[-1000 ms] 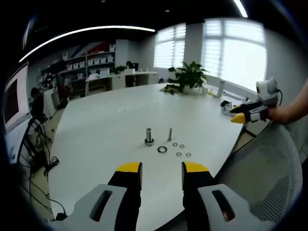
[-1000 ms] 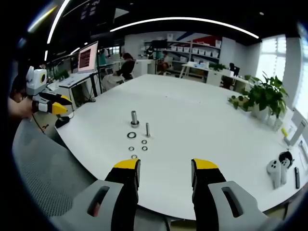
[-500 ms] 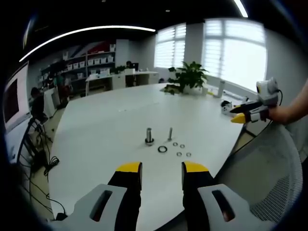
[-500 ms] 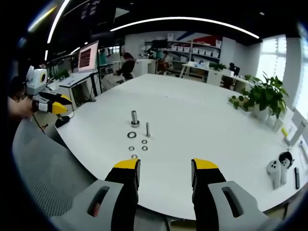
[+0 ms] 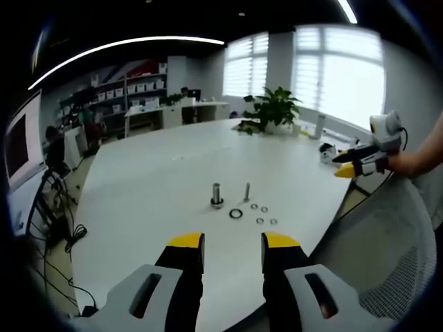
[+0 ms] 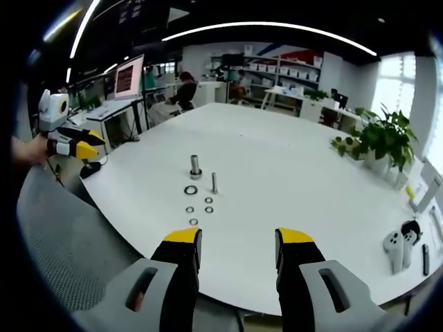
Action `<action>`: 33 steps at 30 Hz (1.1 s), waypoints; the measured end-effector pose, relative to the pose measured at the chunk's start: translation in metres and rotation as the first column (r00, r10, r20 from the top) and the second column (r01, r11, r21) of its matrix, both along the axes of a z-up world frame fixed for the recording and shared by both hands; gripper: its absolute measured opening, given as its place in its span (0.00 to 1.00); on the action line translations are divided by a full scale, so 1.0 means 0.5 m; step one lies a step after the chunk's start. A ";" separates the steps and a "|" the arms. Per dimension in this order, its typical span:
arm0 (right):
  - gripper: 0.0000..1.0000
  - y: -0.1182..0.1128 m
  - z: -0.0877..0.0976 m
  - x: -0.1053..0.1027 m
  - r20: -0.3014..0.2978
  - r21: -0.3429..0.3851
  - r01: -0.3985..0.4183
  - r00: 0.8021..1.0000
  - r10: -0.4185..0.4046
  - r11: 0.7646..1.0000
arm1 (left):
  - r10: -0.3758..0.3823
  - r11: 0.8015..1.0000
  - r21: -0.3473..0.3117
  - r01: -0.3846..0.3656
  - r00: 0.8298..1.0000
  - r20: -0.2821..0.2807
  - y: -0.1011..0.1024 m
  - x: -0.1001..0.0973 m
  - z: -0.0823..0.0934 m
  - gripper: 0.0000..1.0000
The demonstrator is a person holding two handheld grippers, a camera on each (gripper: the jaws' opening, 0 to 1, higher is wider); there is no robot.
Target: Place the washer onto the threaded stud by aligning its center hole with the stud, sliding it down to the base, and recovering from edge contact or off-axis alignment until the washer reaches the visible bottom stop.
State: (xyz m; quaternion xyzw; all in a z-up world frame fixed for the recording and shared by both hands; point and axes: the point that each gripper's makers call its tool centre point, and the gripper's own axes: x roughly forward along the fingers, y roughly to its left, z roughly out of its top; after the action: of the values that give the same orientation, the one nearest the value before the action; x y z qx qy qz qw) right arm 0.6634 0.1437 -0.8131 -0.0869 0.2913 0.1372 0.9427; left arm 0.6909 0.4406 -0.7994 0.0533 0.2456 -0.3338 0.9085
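On the white table point(image 5: 152, 180) stand a thick stud with a collar base point(image 5: 217, 196) and a thin threaded stud point(image 5: 247, 191). A large dark washer point(image 5: 236, 213) lies in front of them, with several small washers point(image 5: 264, 214) beside it. My left gripper point(image 5: 233, 242) is open and empty, well short of them. The right gripper point(image 5: 360, 162) hovers off the table's right edge. In the right gripper view the thick stud point(image 6: 196, 167), thin stud point(image 6: 214, 182), large washer point(image 6: 190, 189) and small washers point(image 6: 201, 209) lie ahead of my open, empty right gripper point(image 6: 239, 236). The left gripper point(image 6: 73, 146) is at far left.
A mesh chair back point(image 5: 387, 256) point(image 6: 62, 256) sits between me and the table edge. A potted plant point(image 5: 271, 111) stands at the far side. White hand controllers point(image 6: 396, 243) lie near the table's right edge. Desks, shelves and a seated person point(image 6: 185, 88) are beyond.
Both views have shifted a little with the hands. The studs and washers lie where they were, and both grippers stay open and empty.
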 end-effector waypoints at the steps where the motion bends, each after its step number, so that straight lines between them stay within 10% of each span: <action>1: 0.45 -0.001 -0.002 -0.001 -0.004 0.003 0.004 1.000 -0.004 1.000 | 0.004 1.000 -0.003 -0.004 1.000 0.003 0.001 -0.001 0.002 0.31; 33: 0.45 0.025 -0.018 -0.007 -0.046 0.002 -0.079 0.996 0.079 0.997 | 0.077 0.996 0.041 -0.078 0.997 0.021 0.032 0.011 0.001 0.32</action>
State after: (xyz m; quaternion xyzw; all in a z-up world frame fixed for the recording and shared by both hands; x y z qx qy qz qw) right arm 0.6599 0.1560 -0.8221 -0.0953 0.3093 0.1762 0.9296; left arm 0.6964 0.4566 -0.7987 0.0658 0.2457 -0.2927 0.9218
